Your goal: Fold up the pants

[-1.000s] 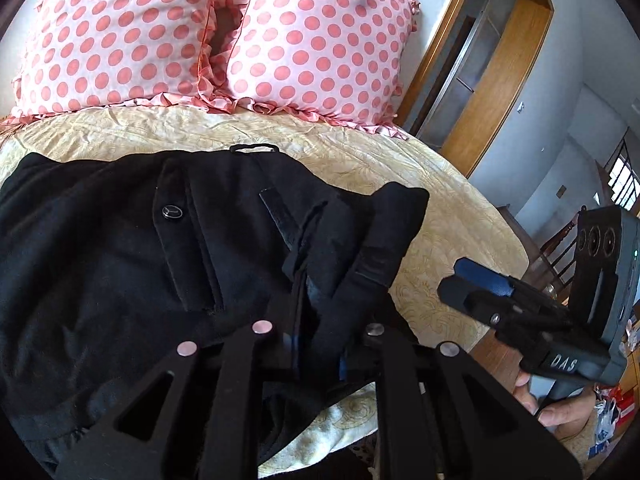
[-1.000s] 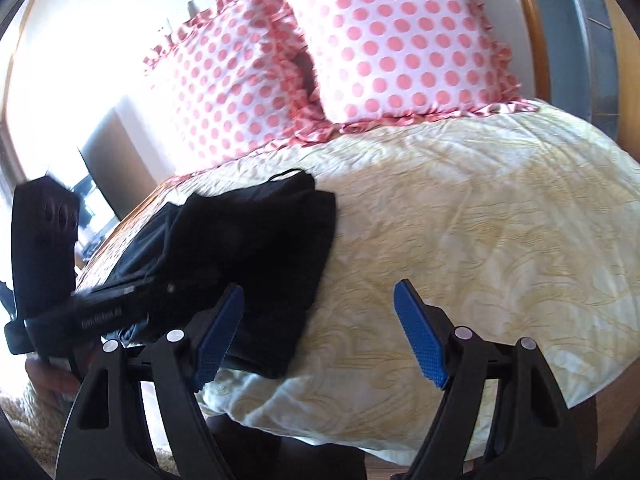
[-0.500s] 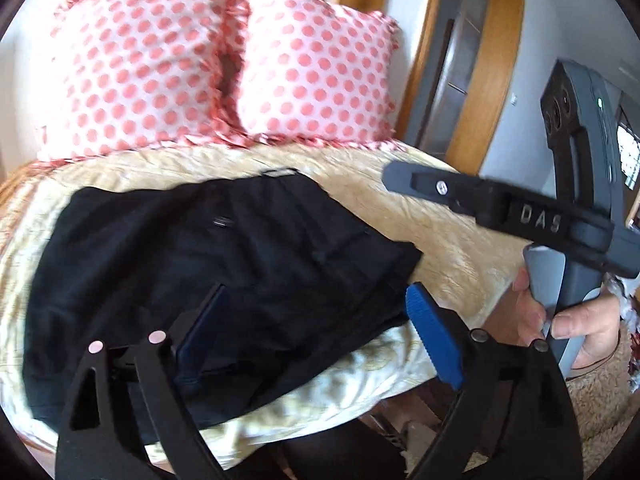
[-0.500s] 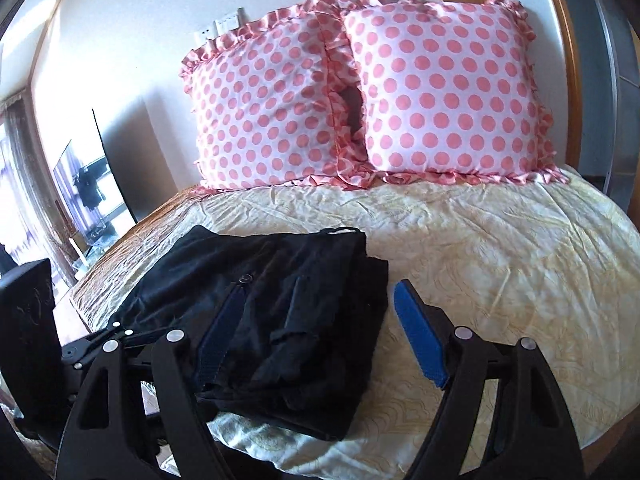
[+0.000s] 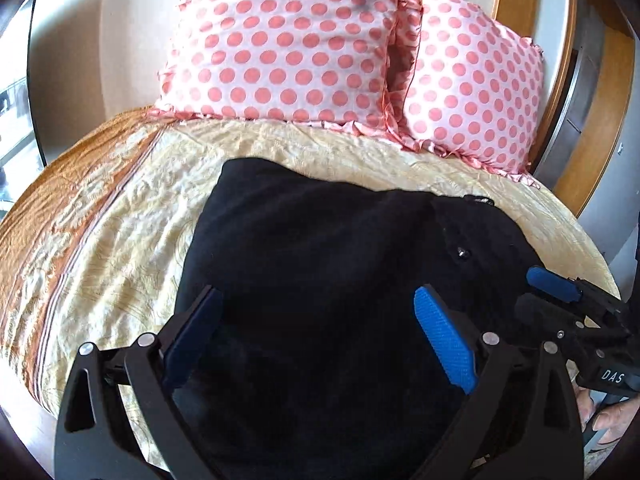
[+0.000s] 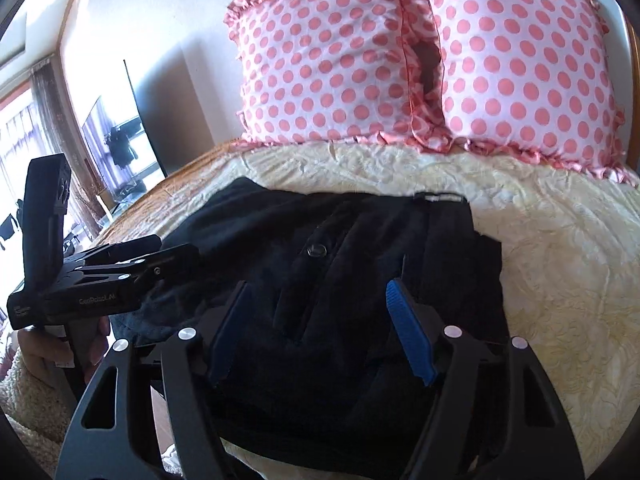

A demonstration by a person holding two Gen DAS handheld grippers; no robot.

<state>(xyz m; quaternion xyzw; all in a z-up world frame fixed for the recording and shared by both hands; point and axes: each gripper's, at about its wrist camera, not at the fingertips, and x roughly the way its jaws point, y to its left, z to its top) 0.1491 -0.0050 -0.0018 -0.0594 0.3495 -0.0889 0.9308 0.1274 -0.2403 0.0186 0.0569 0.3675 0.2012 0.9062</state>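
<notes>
Black pants (image 5: 320, 248) lie folded on the cream bedspread (image 5: 120, 240), waistband and button (image 5: 463, 255) to the right. In the right wrist view the pants (image 6: 360, 248) fill the middle of the bed, button (image 6: 317, 251) facing up. My left gripper (image 5: 316, 336) is open and empty, hovering over the left half of the pants. My right gripper (image 6: 320, 328) is open and empty over the near edge of the pants. Each gripper shows in the other's view: the right one (image 5: 560, 300) at the pants' right edge, the left one (image 6: 160, 256) at their left edge.
Two pink polka-dot pillows (image 6: 320, 60) (image 6: 520, 72) lean against the headboard at the far side. The bedspread has an orange border (image 5: 60, 208) on the left. A dark screen (image 6: 160, 120) stands left of the bed. A wooden door frame (image 5: 600, 100) is on the right.
My left gripper has let go of the pants fabric and opened, then swung left over the pants. My right gripper has moved in over the pants' near edge, staying open.
</notes>
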